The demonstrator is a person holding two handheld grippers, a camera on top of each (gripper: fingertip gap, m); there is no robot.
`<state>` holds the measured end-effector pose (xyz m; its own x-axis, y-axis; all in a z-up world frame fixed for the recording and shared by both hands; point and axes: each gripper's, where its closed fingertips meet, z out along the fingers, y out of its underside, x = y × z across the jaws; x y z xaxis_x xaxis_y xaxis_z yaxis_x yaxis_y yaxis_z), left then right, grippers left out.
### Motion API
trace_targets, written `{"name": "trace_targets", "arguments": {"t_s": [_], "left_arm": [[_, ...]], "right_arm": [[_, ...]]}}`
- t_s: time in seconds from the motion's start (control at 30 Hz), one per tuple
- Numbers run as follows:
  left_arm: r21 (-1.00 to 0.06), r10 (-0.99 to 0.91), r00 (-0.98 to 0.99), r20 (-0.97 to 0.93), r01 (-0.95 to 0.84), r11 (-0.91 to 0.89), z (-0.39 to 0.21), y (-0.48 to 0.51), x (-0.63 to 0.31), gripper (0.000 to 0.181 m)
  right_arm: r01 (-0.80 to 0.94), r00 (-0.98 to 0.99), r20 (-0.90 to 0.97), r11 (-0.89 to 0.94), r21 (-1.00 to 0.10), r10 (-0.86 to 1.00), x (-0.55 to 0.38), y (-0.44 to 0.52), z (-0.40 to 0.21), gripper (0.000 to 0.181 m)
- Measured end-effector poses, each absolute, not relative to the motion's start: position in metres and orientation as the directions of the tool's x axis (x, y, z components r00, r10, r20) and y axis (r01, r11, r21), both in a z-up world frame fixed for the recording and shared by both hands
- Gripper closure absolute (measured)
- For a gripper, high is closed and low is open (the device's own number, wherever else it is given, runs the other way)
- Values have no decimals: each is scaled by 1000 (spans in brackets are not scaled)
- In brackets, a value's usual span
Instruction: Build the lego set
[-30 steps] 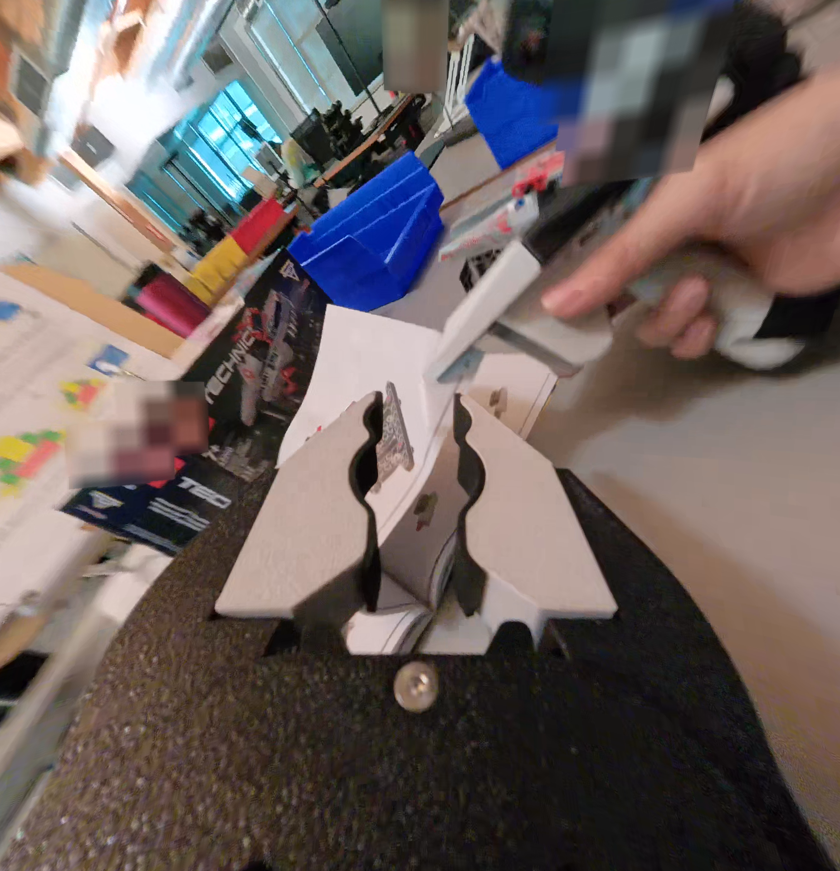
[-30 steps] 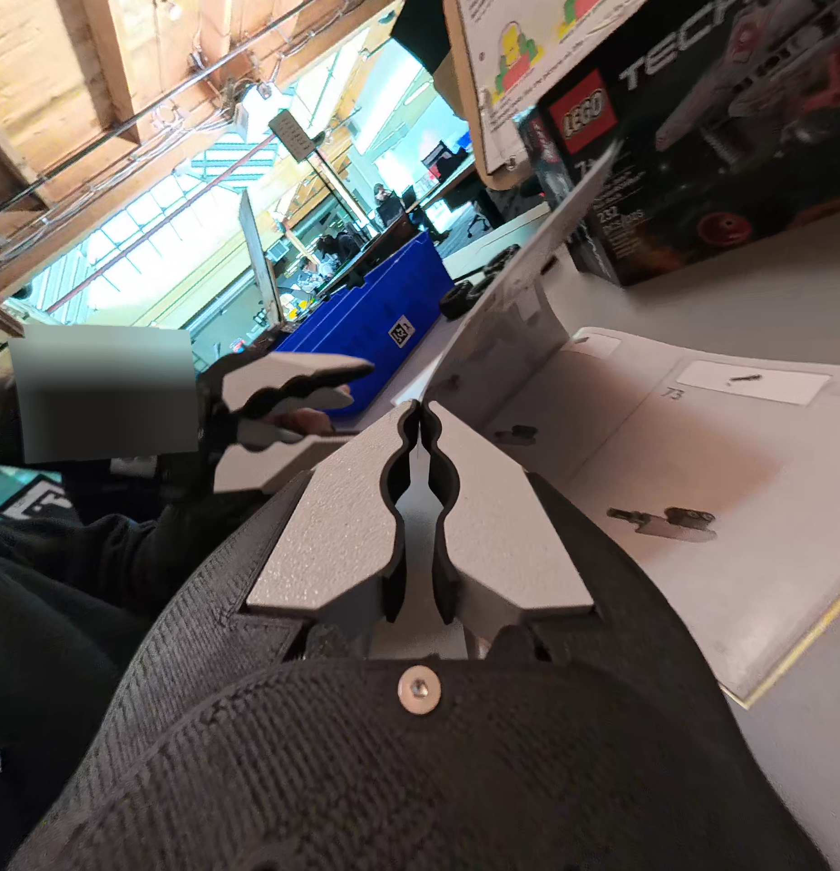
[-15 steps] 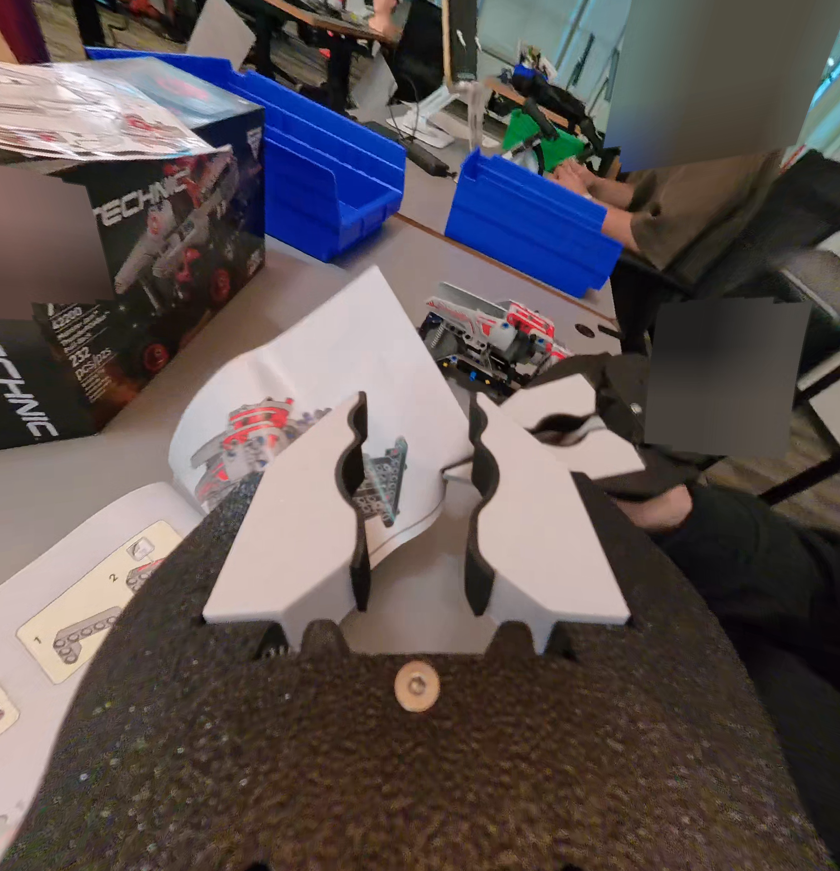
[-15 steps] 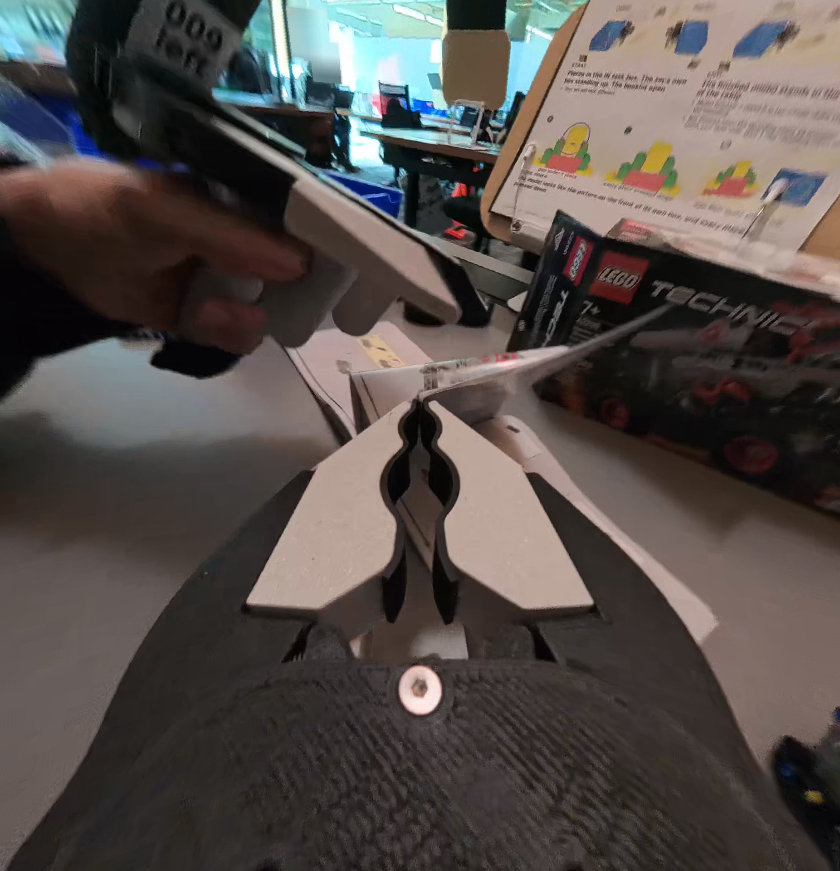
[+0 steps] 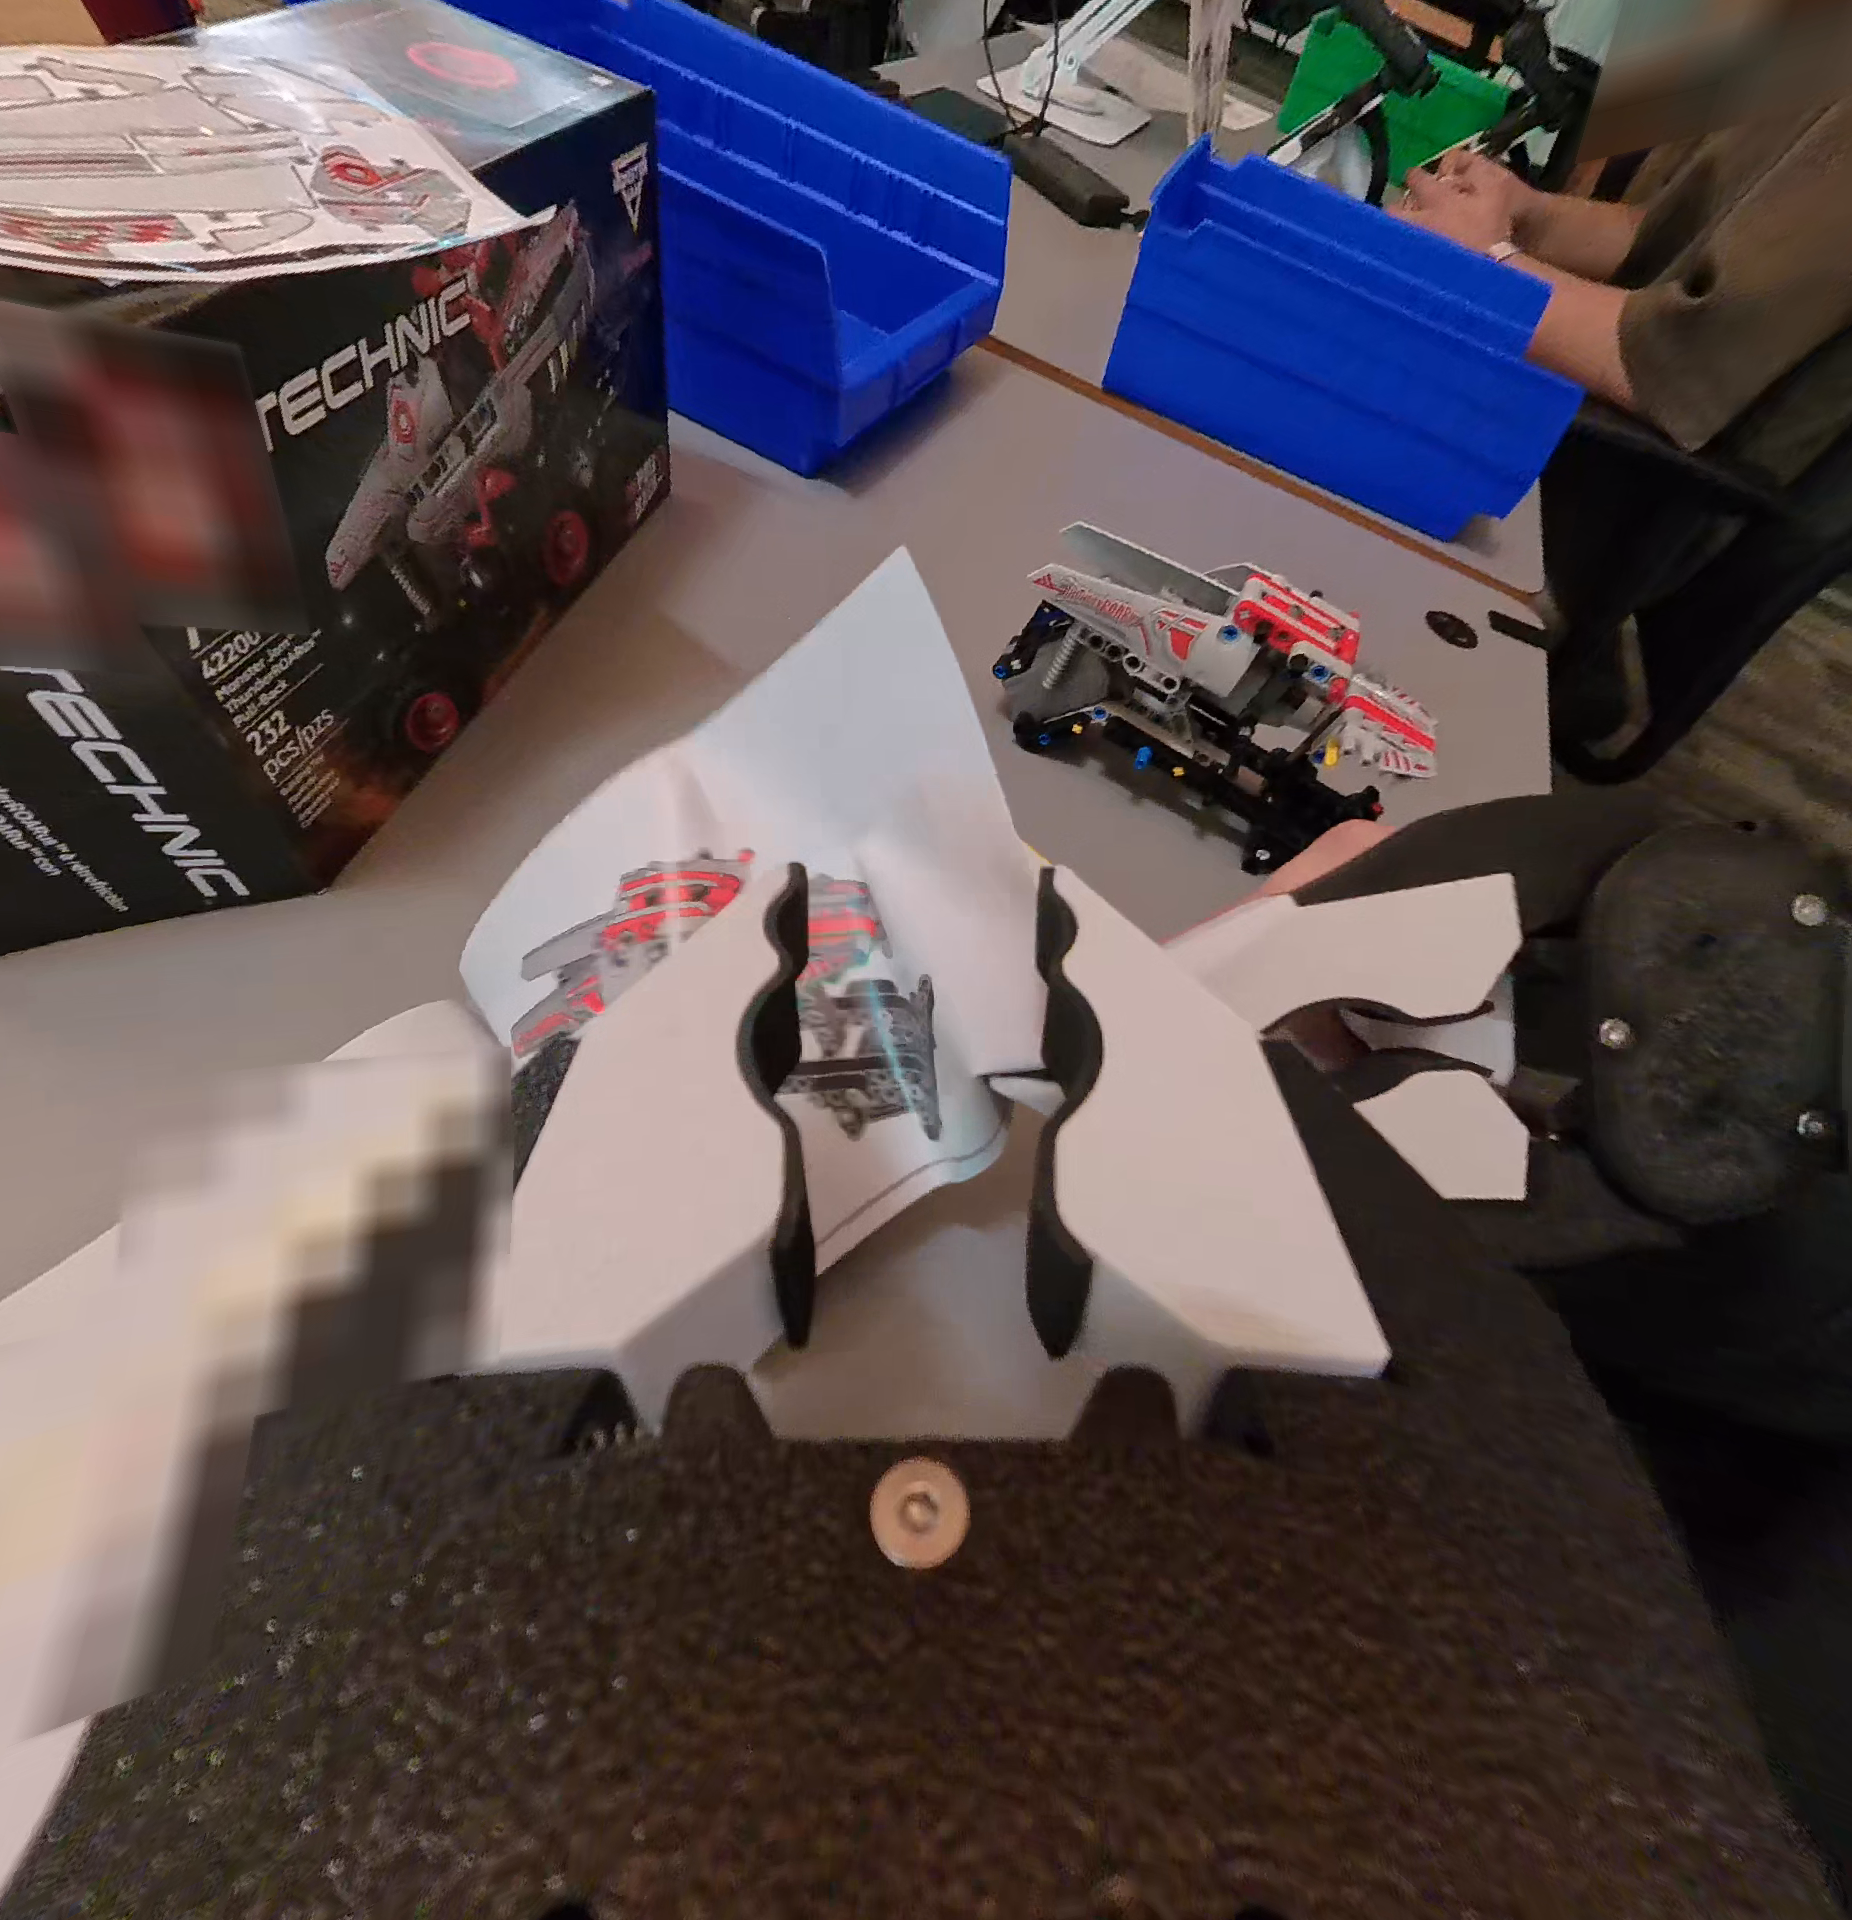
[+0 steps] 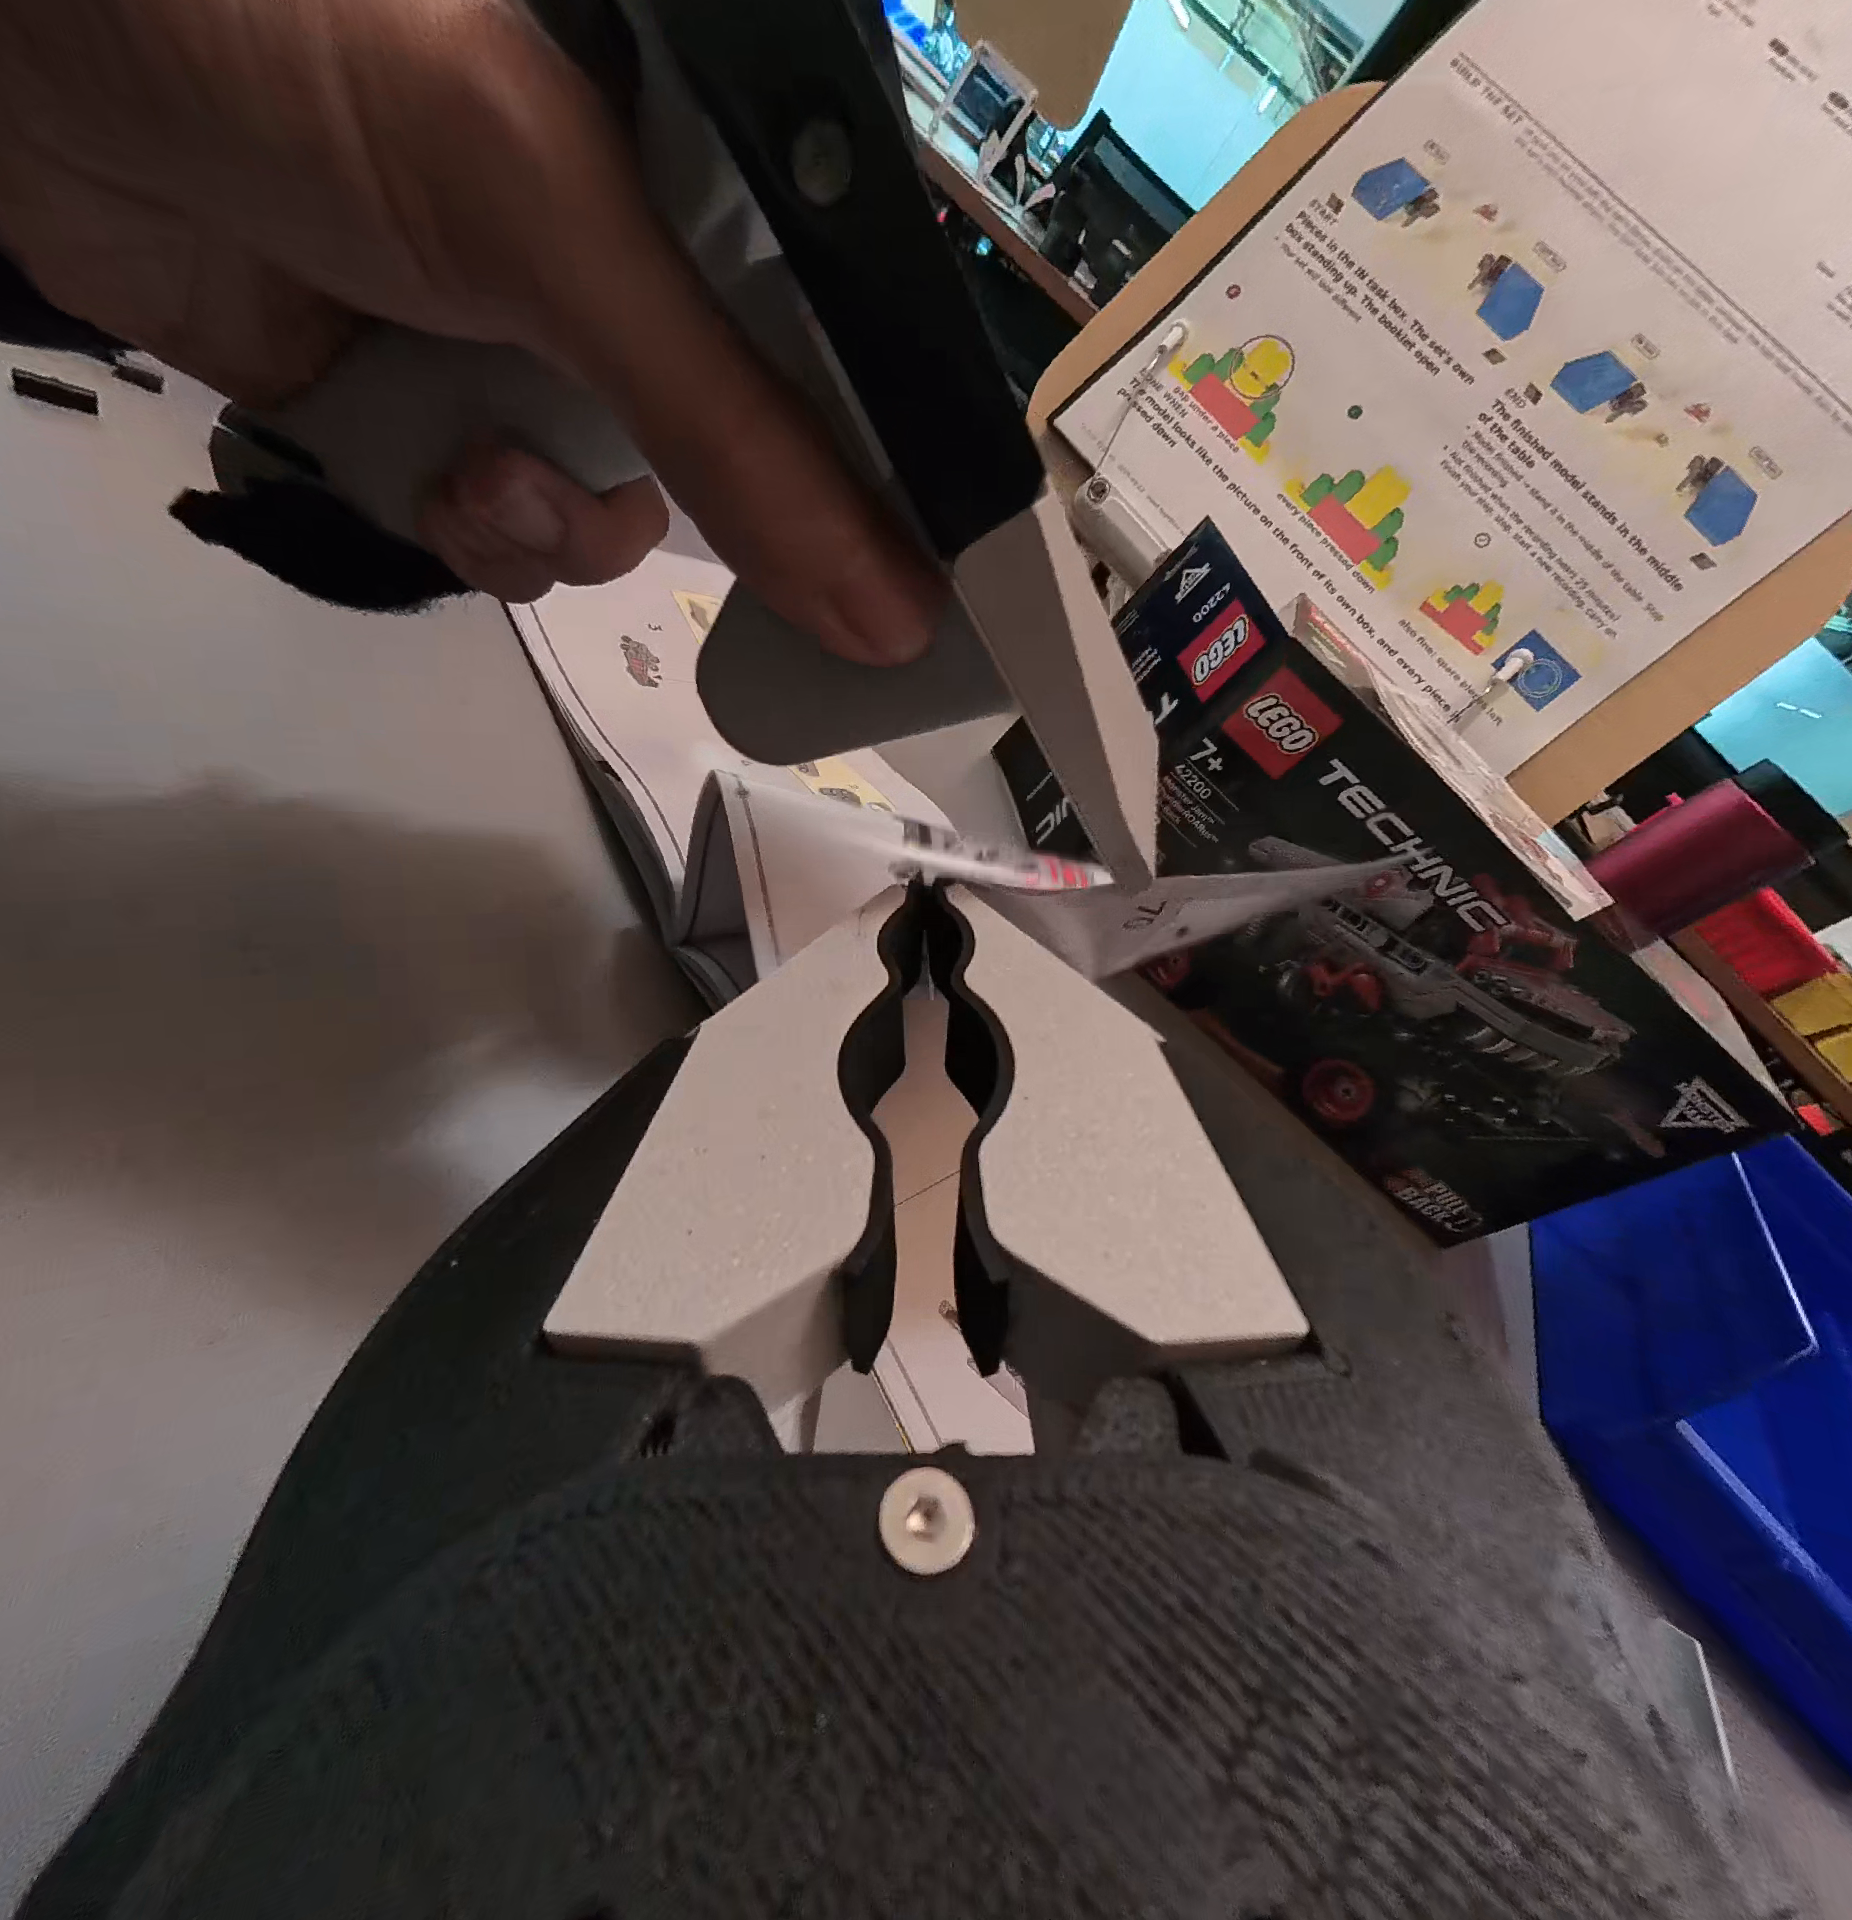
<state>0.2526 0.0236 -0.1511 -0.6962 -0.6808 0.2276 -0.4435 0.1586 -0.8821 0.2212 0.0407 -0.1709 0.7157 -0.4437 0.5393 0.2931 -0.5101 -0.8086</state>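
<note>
Left wrist view, L to R: black set box (image 5: 309, 499) stands at far-left of grey table (image 5: 901, 499), a clear sticker sheet (image 5: 205, 177) lying on its top. Two blue bins (image 5: 839, 270) along the far edge, one beside the box, one further R. Instruction booklet (image 5: 839, 790) lies open near the table's front edge, one page lifted and curled up.

Left gripper (image 5: 917, 1049) hovers over that page, fingers wide apart, nothing between them; page art shows through the gap.

Partly built red/grey/white lego truck (image 5: 1213, 675) sits on bare table R of booklet, well short of the R bin, no wheels visible on it. Right gripper (image 5: 1348, 997) at R edge of view, near the truck.

A seated person's arm (image 5: 1587, 312) behind the R bin.

Right wrist view: hand (image 6: 382, 239) holding the left gripper (image 6: 1109, 790) up top-left, its tip just above the raised page. Right gripper (image 6: 927, 904) fingers pinched tight on the page's edge (image 6: 1015, 868); paper runs out R past the tips. Set box (image 6: 1421, 935) behind, illustrated poster board (image 6: 1524, 343) leaning above it, blue bin (image 6: 1711, 1351) at R.
</note>
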Motion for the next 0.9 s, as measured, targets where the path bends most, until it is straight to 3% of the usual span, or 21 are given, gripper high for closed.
{"name": "trace_targets", "arguments": {"t_s": [0.9], "left_arm": [[-880, -667, -693, 275, -461, 116, -152, 33, 244, 148]], "right_arm": [[229, 756, 451, -454, -861, -474, 225, 36, -174, 181]]}}
